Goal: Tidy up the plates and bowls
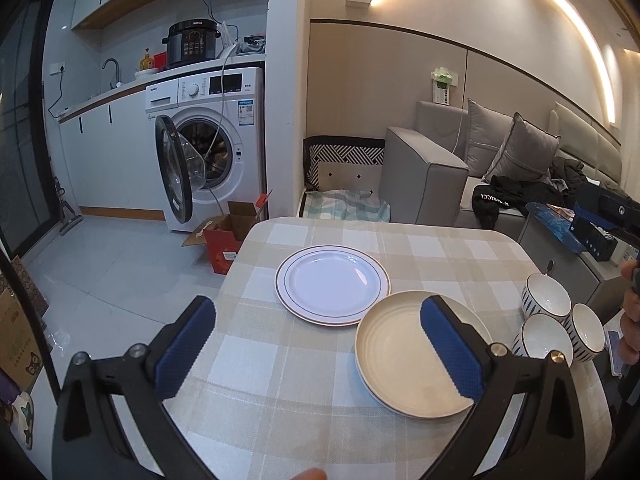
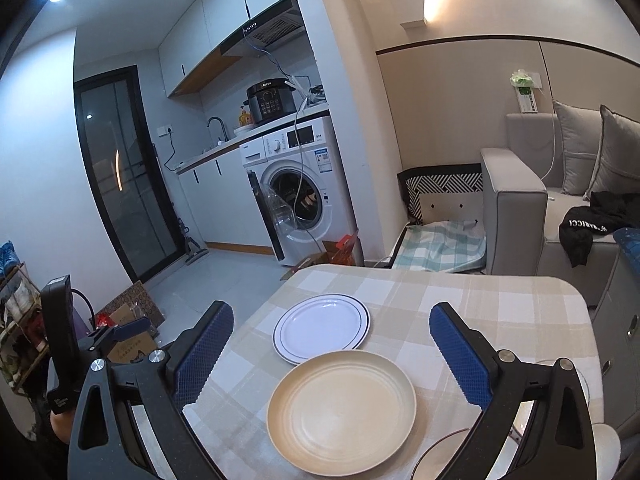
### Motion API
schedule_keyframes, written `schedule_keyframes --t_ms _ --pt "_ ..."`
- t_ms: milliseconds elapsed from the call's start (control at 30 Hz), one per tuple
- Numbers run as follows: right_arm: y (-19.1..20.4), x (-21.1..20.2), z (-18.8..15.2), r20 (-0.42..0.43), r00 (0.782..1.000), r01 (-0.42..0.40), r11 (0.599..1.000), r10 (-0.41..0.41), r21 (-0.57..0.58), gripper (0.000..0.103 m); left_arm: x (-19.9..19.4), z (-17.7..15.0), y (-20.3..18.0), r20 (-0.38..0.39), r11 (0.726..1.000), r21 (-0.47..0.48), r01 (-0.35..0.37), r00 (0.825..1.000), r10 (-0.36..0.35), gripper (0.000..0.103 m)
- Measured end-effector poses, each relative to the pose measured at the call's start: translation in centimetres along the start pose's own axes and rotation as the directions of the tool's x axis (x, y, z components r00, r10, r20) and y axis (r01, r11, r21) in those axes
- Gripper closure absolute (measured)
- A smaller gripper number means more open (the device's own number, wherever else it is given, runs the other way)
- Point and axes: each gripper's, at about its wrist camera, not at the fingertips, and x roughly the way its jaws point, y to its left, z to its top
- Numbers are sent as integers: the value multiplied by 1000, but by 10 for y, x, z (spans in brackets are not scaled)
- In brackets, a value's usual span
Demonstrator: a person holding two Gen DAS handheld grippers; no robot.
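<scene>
Left tongs agape | cream plate | cooker: SUPOR

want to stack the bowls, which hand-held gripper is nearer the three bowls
Right. The bowls sit at the table's right edge, just under the right hand-held gripper. The left hand-held gripper hovers further left, beside the cream plate.

On the table, two plates overlap, three bowls to their right

We see white gold-rimmed plate flat on desk, cream plate overlapping its edge, three striped bowls clustered beside.
</scene>
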Motion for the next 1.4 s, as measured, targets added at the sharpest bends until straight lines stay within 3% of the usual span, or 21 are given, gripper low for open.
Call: schedule_keyframes --t_ms 233,500,767,1000,1133,1400 --pt "7 10 30 16 1000 -5 1000 5 -31 3 11 9 10 -11 1000 -13 -10 1000 10 0" --pt "0 74 24 -120 992 -44 999 45 10 3 54 5 26 -82 998 -63 -32 996 27 0" --pt "-11 166 -4 -304 949 -77 997 78 14 3 106 -1 32 -135 992 -115 -56 990 40 0" --pt "-21 224 -35 -396 917 -56 998 45 -17 3 150 -10 37 -196 985 -167 -39 981 5 1" --pt "-30 230 -47 -401 913 -64 997 75 40 3 151 -16 35 -199 986 -165 -22 980 -11 1" --pt "-25 184 -27 -322 944 -54 997 71 60 3 105 -5 34 -133 991 -134 -1 991 -17 1"
